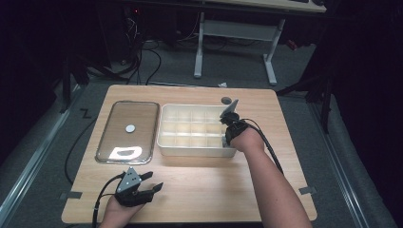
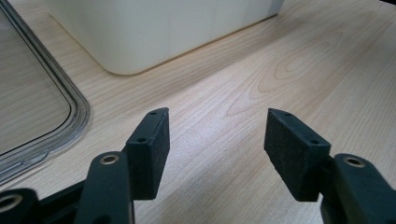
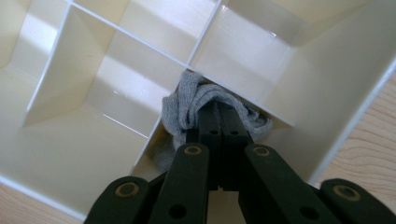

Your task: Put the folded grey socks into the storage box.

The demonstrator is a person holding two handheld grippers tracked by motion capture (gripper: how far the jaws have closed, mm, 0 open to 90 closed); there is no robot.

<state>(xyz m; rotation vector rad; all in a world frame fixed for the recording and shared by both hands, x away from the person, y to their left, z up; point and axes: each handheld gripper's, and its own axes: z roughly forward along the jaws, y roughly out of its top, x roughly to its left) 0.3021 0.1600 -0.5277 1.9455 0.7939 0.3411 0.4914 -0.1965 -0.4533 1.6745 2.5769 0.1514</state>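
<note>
Two grippers: right gripper [image 3: 219, 116] clamps grey sock [image 3: 187, 105] in divided organizer box [image 1: 166, 142], lower-right frame; left gripper [image 2: 217, 140] released. Sock may snag divider.

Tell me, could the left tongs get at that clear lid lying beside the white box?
Probably yes. The left tongs are open with nothing in them, and the clear lid lies flat just ahead of them with bare table between. The right tongs are busy in the box.

Your grey sock [image 3: 187, 105] sits bunched (pinched in the right tool [image 3: 219, 109]) in a near-corner compartment of the cream divided box [image 1: 190, 151].
</note>
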